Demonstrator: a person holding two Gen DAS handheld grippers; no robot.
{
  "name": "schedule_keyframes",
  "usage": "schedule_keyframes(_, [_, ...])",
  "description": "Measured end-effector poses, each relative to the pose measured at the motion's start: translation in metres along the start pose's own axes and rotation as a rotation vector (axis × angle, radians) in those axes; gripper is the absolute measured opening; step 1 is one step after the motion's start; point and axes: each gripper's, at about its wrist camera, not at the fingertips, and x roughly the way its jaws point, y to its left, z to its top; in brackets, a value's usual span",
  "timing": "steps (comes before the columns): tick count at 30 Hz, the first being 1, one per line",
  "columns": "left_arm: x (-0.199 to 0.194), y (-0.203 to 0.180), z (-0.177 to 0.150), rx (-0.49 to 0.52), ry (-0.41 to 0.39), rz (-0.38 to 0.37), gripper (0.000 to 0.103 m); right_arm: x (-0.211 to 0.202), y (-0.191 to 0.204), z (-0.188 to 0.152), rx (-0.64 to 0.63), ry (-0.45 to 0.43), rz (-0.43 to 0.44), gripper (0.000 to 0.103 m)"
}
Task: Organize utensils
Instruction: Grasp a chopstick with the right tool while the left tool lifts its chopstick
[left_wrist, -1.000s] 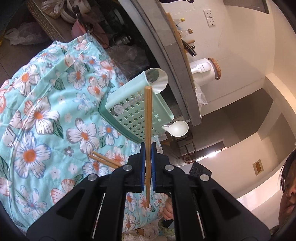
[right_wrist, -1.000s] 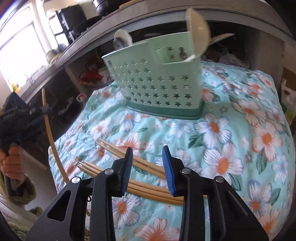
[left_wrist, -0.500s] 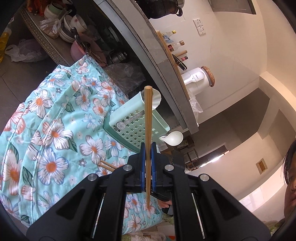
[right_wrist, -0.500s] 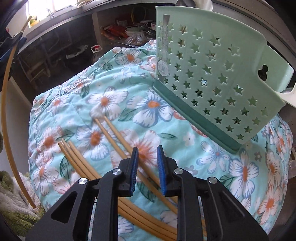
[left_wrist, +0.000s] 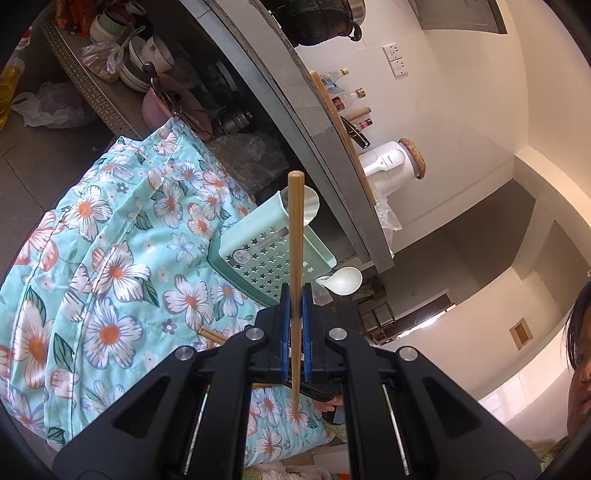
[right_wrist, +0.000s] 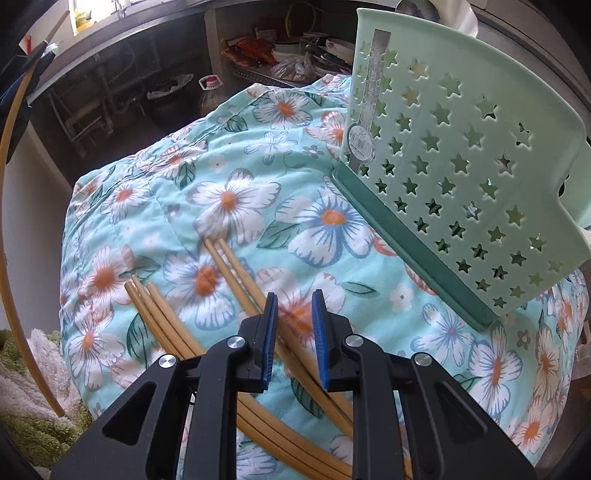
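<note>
Bamboo: in our left view, the left gripper (left_wrist: 293, 325) clamps one bamboo chopstick (left_wrist: 295, 236), aimed toward the mint-green star-perforated plastic caddy (left_wrist: 271, 254). In our right view, the right gripper (right_wrist: 293, 339) stands parted, empty, above loose bamboo chopsticks (right_wrist: 236, 280) on the floral cloth (right_wrist: 229, 199); we should straddle one stick squarely.

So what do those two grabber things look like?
Both the left gripper and right gripper are matte black plastic with triangular cut-outs, round silver bolts and flat blue pads lining the fingers. Thin silver rods run along each body.
</note>
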Motion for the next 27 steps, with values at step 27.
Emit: schedule_keyframes(27, [-0.005,-0.009,0.012,0.055,-0.044,0.028,0.004,0.0,0.033,0.028,-0.12,-0.114,-0.205,0.011])
